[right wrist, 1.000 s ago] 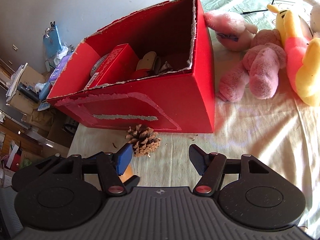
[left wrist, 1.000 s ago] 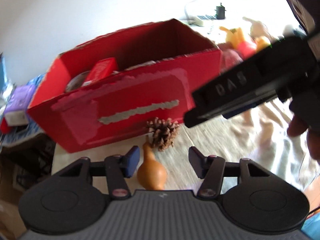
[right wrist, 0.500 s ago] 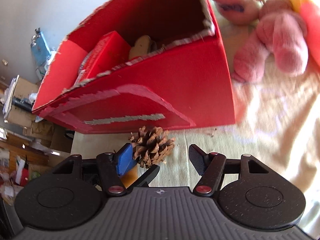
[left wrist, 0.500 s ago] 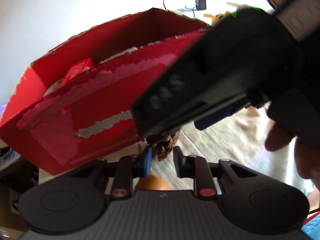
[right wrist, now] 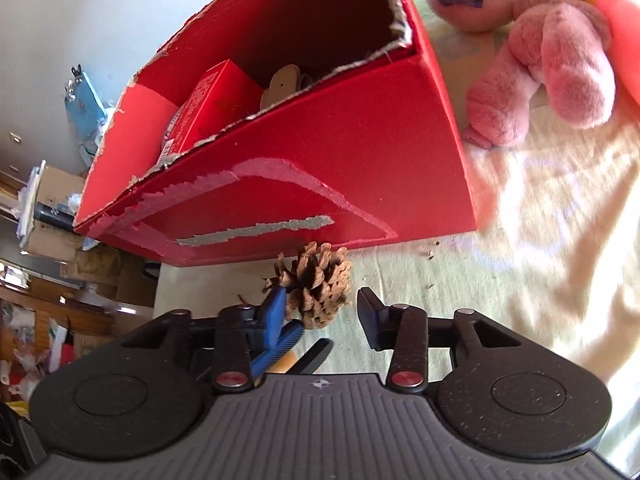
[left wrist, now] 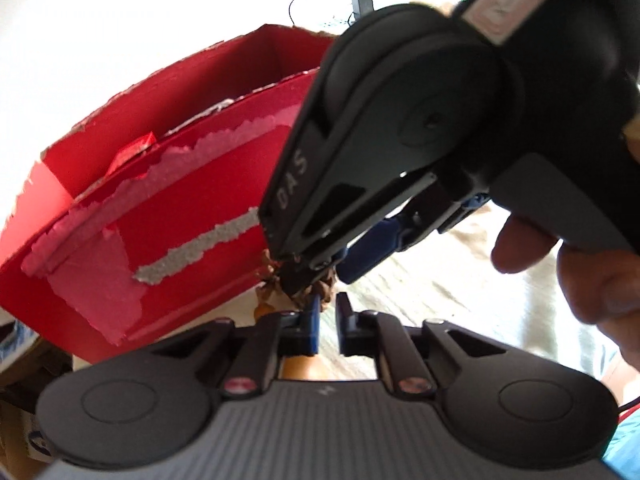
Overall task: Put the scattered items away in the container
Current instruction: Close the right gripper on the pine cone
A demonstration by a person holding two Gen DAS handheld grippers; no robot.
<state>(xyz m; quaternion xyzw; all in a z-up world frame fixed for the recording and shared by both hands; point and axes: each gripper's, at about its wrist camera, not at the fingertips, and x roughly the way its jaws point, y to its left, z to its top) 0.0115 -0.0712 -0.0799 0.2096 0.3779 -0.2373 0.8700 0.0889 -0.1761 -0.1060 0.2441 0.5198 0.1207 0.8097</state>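
Note:
A torn red cardboard box stands on the cloth and holds a small red carton and a beige item. In front of it lies a brown pine cone, between the spread fingers of my open right gripper and nearer the blue left pad. In the left wrist view the right gripper hides most of the pine cone. My left gripper is narrowed almost shut on an orange gourd, whose body shows under its fingers. The gourd also peeks out between those fingers.
Pink plush toys and a yellow and pink one lie right of the box on the pale cloth. A person's hand holds the right gripper. Cardboard boxes and clutter sit beyond the table's left edge.
My left gripper's fingers went from wide open to nearly shut at the gourd. The right gripper moved down and forward until the pine cone sat between its open fingers.

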